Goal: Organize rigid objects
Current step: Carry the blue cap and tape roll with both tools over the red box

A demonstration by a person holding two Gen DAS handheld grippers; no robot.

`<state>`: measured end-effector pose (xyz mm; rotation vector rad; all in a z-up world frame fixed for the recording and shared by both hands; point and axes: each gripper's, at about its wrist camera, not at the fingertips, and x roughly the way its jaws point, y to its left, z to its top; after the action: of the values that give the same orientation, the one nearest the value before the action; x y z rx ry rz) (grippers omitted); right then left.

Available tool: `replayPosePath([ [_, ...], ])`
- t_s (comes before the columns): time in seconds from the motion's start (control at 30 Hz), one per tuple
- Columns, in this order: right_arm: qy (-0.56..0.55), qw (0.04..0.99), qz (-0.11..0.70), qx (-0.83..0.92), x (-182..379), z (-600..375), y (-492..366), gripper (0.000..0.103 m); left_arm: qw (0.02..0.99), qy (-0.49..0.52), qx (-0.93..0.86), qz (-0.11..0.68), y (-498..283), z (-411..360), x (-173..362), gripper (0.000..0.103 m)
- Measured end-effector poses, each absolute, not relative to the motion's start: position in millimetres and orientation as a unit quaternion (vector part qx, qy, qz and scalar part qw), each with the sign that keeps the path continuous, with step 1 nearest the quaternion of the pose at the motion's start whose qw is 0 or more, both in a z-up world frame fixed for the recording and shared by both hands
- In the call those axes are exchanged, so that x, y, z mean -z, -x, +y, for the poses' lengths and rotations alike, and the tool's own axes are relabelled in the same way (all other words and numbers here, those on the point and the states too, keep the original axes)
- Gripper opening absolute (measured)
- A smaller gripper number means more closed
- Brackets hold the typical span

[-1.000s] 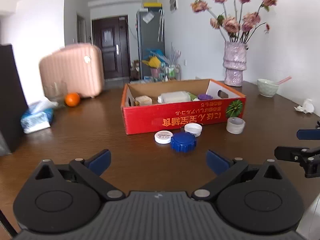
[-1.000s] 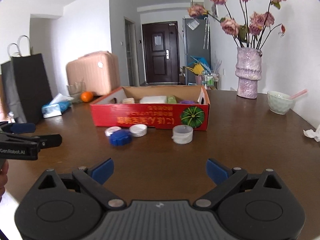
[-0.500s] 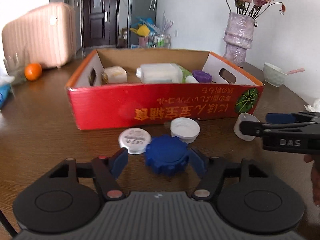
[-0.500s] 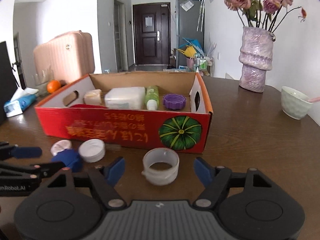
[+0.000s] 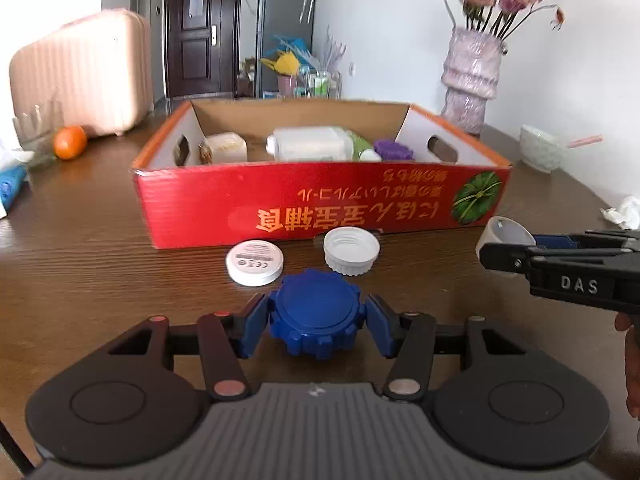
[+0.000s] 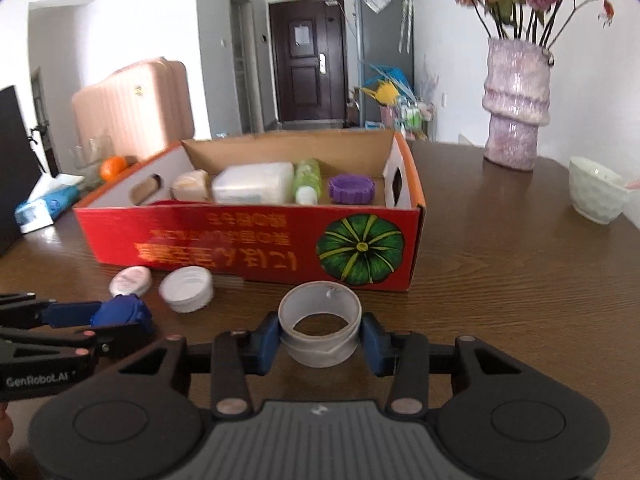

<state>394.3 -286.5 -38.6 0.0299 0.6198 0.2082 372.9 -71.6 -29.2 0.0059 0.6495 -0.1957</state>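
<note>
**Both grippers closing on lids, box right behind**

On the wooden table, just in front of the red cardboard box, the left gripper has the blue ribbed cap sitting between its pads. The jaws have just been closing, and both blue pads now look pressed against the cap's sides, so I'd call that gripped. Same story on the other side: the right gripper has been closing on the translucent ring-shaped lid, and it's clamped, the ring's lower wall even looks a bit dented.

Just beyond the blue cap sit a flat white disc lid and a white screw cap, both near the box's front wall. Inside the box there's already a white jug, a green bottle, a purple cap and a beige block.

My take on doing it well: lift both straight up before going forward, so the blue cap doesn't shove the white lids around, and clear the front wall fully before dropping. Go easy on squeezing the ring since it looks soft. Keep the two grippers apart over the box.
</note>
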Motion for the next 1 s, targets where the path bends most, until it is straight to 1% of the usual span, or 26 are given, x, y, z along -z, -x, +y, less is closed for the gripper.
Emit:
replayPosePath([
  [0.23, -0.025, 0.952, 0.281, -0.120, 17, -283, -315, 0.042, 0.955, 0.018, 0.089, 0.283, -301, -56, -6, 0.054],
  [0.53, -0.025, 0.957, 0.258, -0.133, 3, -267, -203, 0.042, 0.966, 0.025, 0.085, 0.245, -215, -38, -35, 0.054],
  [0.8, -0.022, 0.965, 0.227, -0.128, -11, -261, -142, 0.042, 0.970, 0.040, 0.095, 0.219, -163, -25, -46, 0.054],
  [1.0, -0.030, 0.968, 0.214, -0.129, -16, -262, -123, 0.042, 0.973, 0.047, 0.098, 0.201, -148, -21, -56, 0.054],
])
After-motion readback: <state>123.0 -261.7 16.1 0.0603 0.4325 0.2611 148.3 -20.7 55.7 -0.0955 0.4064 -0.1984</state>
